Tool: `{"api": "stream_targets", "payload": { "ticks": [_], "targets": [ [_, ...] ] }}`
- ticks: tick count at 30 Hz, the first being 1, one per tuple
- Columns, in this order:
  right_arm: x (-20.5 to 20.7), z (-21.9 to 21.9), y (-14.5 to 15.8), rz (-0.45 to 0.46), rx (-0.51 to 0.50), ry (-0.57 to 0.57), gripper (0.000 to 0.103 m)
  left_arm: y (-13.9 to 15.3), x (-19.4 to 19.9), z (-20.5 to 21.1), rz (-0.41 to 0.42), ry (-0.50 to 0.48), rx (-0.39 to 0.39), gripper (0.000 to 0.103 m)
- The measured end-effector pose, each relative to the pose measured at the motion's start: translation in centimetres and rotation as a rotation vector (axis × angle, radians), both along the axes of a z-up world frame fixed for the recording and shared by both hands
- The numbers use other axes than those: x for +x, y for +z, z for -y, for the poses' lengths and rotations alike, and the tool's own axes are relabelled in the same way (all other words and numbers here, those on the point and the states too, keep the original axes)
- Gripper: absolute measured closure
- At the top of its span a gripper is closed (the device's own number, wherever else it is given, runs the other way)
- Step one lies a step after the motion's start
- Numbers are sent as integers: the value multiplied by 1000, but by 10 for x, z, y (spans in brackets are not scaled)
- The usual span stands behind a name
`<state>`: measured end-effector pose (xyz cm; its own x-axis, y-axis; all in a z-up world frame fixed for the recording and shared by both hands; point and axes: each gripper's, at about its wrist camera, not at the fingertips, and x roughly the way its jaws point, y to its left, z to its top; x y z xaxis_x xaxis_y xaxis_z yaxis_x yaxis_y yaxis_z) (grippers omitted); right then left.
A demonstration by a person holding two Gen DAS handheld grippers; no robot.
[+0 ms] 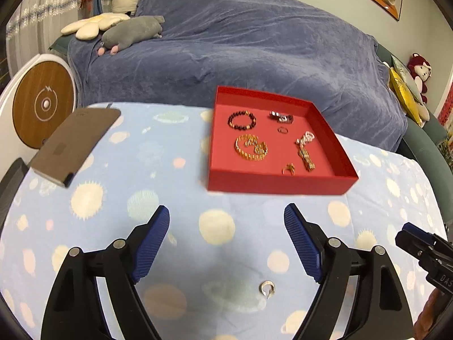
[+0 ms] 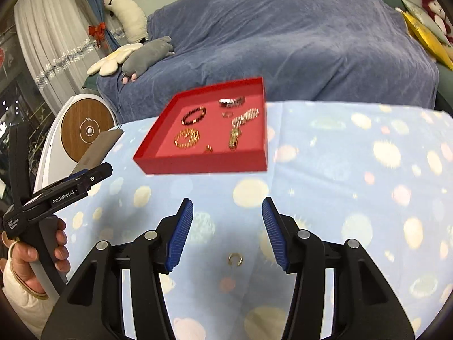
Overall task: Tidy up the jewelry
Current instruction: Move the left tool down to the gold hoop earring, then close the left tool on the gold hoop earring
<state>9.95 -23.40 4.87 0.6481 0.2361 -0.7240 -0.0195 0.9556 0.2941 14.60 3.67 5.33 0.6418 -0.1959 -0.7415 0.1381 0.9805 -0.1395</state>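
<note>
My right gripper (image 2: pixel 228 228) had its blue ribbed pads spread apart, empty, hovering over the small open-ended silver ring (image 2: pixel 235 259), which lay loose on the pale blue planet-print tablecloth (image 2: pixel 354 170) roughly between and just short of the fingertips. My left gripper (image 1: pixel 226 231) was likewise spread wide and held nothing; the same ring showed low in its view too, nearer the right finger.

Farther on sat the shallow red square tray (image 2: pixel 203 164), already loaded: a dark beaded bracelet (image 2: pixel 194 115), a coiled gold bead chain (image 2: pixel 187 138), a pale sparkly bracelet (image 2: pixel 245 116), a gold link piece (image 2: pixel 234 139), two small rings and a dark-and-silver piece at the back.

My read: mostly done; that one ring looked like the last item off the tray, pick not yet started.

Beyond lay a grey-brown notebook (image 1: pixel 76 144) at the table's left edge, then a blue-covered sofa (image 1: pixel 240 42).
</note>
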Motion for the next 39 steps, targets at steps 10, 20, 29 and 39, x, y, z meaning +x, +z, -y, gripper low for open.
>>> {"api": "stream_targets", "payload": {
  "ticks": [10,20,29,39],
  "targets": [
    [-18,-25,-47,-45,-117,4,54,-48,-43,21,-47,-83,87,23],
    [-14,-37,-61,-50,-212,15,55,-65,-45,46,-39,-142,175,23],
    [-7,-42,-68,-67,-235,35,68,-83,-39,59,-72,-191,205,45],
    [-4,-43,-75,-93,-225,39,85,-80,-39,56,-83,-205,150,69]
  ]
}}
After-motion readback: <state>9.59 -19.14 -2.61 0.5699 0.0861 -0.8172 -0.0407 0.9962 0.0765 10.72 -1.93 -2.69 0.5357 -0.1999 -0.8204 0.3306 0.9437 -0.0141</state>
